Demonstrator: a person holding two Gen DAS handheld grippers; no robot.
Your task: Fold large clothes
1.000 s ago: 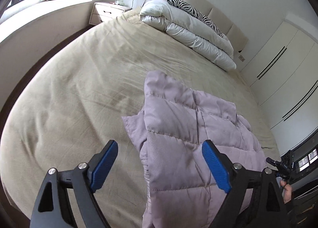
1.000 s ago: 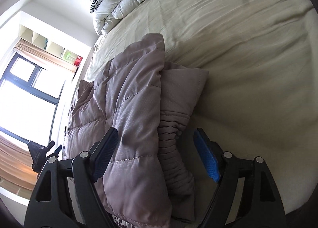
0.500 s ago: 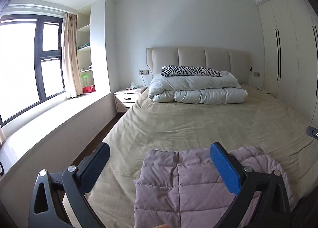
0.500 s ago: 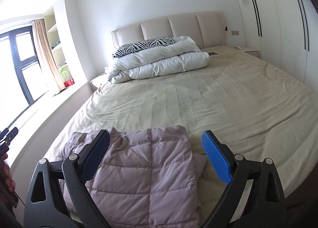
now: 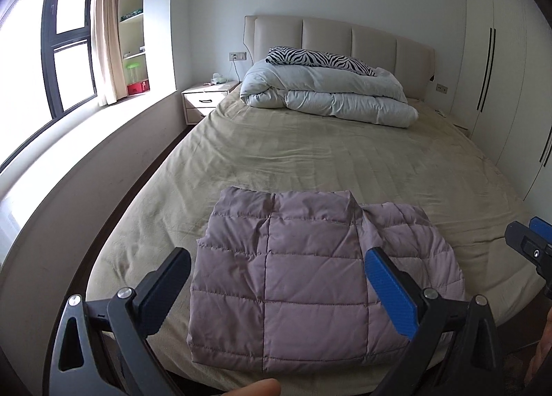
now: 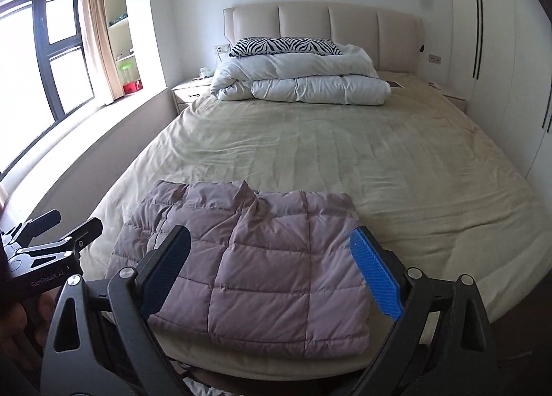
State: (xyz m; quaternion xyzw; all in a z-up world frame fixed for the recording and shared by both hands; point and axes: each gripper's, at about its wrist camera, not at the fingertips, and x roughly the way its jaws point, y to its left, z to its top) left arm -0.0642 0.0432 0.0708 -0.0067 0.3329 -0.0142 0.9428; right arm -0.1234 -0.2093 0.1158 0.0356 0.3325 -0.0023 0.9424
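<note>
Jacket (image 5: 296, 278), quilted mauve, lies folded flat at the bed's (image 5: 327, 154) foot edge. Left gripper (image 5: 276, 289) and right gripper (image 6: 272, 275) hang above it, jaws spread wide, grasping nothing. White duvet (image 6: 300, 85) sits at the headboard end.

The right hand-held gripper (image 6: 270, 273) hung wide open above the folded mauve puffer jacket (image 6: 262, 258), which lay flat at the bed's (image 6: 345, 154) foot, untouched.

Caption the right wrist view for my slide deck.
Open right tongs hover above folded mauve puffer jacket on bed.
</note>
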